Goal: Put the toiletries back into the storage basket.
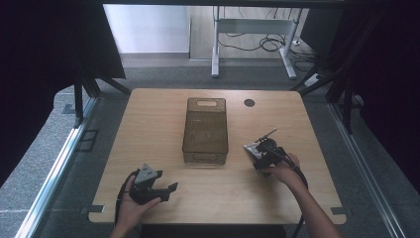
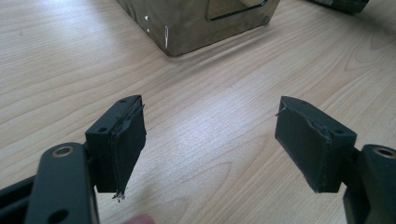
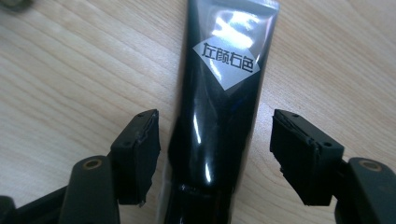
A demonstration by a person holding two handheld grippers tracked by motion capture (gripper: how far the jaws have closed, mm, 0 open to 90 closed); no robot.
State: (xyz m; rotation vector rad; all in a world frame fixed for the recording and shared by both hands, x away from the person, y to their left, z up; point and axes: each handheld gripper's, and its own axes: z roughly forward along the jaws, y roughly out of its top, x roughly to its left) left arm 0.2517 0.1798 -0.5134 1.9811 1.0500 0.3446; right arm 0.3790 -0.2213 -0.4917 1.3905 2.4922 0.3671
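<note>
Wooden worktop [image 1: 148,124] with a translucent brown bin [image 1: 205,130] at centre. Right gripper [image 3: 215,154], jaws wide, straddles a glossy black tube [image 3: 219,112] lying flat right of the bin; apparently no contact. Left gripper [image 2: 210,144], jaws wide and empty, rests near the front-left edge.

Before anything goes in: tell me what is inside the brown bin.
From the high view, the translucent brown bin looks empty: through its open top nothing stands out against its floor. Its tinted walls and the dim picture could hide something small or flat. The black tube lies outside, on the table.
</note>
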